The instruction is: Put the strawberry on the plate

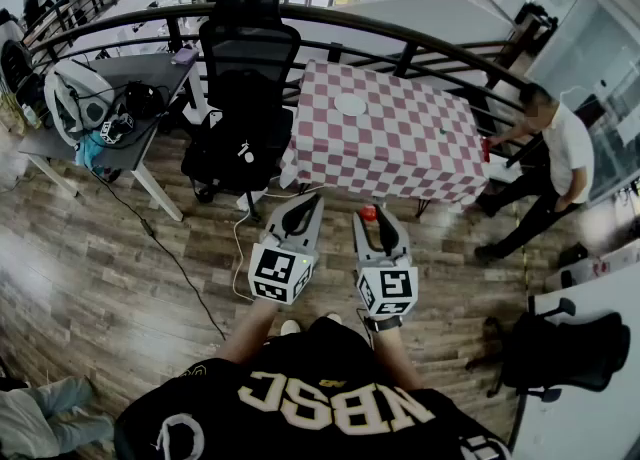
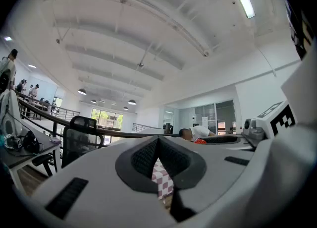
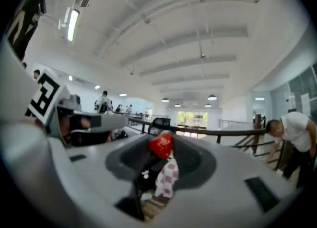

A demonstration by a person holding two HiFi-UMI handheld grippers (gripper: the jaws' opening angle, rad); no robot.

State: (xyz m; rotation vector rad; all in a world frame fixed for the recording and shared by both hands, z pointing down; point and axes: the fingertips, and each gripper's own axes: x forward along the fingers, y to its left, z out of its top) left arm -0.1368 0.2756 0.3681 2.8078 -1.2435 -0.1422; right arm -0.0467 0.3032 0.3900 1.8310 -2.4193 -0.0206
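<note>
The red strawberry (image 1: pixel 368 214) sits pinched at the tips of my right gripper (image 1: pixel 371 218), held over the wooden floor short of the table. In the right gripper view the strawberry (image 3: pixel 162 144) fills the gap near the tips of the right gripper (image 3: pixel 163 147). The white plate (image 1: pixel 350 104) lies on the far part of the red-and-white checked table (image 1: pixel 410 153). My left gripper (image 1: pixel 314 200) is beside the right one, jaws together and empty. In its own view the left gripper (image 2: pixel 157 142) has its fingers meeting at the tip.
A black office chair (image 1: pixel 245 78) stands just left of the table, with a cluttered grey desk (image 1: pixel 150 73) beyond it. A person in a white shirt (image 1: pixel 555 153) bends at the table's right side. A dark curved railing (image 1: pixel 420 43) runs behind. Another black chair (image 1: pixel 560 348) is at the lower right.
</note>
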